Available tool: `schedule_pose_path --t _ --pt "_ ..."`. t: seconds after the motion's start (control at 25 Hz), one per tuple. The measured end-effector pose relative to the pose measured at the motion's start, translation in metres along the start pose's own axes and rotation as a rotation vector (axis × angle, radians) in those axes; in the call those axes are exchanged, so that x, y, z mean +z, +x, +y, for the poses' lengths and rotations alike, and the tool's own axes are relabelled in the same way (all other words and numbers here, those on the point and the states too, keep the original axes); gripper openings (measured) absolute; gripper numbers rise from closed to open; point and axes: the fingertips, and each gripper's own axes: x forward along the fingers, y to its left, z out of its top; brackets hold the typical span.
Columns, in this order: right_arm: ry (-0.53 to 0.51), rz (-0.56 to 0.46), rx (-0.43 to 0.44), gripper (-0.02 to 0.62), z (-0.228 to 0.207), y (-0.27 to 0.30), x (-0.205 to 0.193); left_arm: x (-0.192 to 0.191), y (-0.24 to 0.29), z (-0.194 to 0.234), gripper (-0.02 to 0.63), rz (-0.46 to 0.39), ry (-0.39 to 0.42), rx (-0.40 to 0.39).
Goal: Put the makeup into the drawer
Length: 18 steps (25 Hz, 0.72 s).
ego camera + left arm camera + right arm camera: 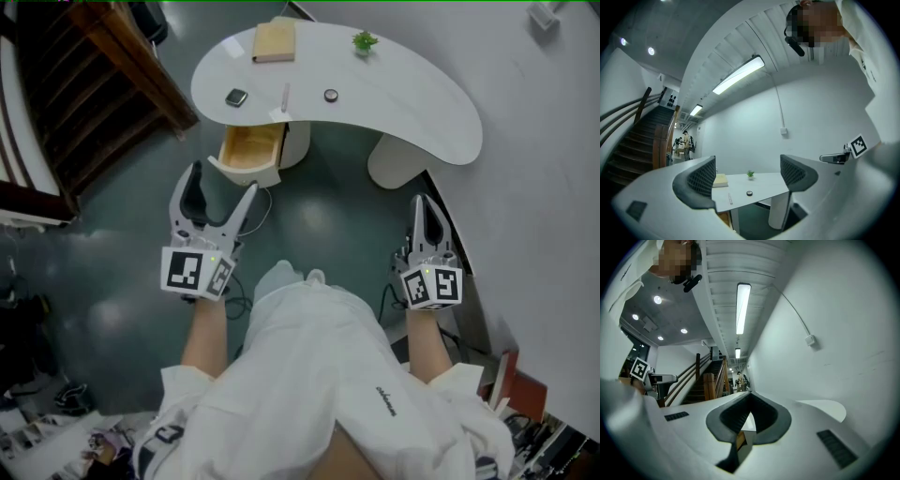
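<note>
On the white curved desk (pixel 412 112) lie a dark compact (pixel 236 97), a thin white stick (pixel 286 94) and a small round pot (pixel 331 95). Under the desk's left end a wooden drawer (pixel 251 150) stands pulled open, with nothing showing inside. My left gripper (pixel 223 180) is open and empty, held over the floor just short of the drawer. My right gripper (pixel 425 201) is shut on nothing, near the desk's pedestal. In the left gripper view the round pot (pixel 749 193) and the stick (pixel 730 198) show between the open fingers (pixel 702 178). The right gripper view shows closed pads (pixel 740 418).
A tan book (pixel 274 40) and a small green plant (pixel 365 40) sit at the desk's far edge. A wooden staircase (pixel 103 84) rises at the left. The white wall (pixel 534 169) runs along the right. A cable (pixel 258 216) trails on the dark floor.
</note>
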Motion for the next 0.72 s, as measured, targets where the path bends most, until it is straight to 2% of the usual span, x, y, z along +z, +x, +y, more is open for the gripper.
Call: schedule_pose_path --t 0.32,0.72 --pt "-0.007 -0.002 -0.02 0.017 -0.008 0.03 -0.005 -0.007 0.034 0.024 0.411 -0.006 -0.013 -0.011" --pt "-0.024 0.003 -0.073 0.017 -0.023 0.128 -0.006 -0.027 0.144 0.073 0.411 0.011 -0.013 -0.1"
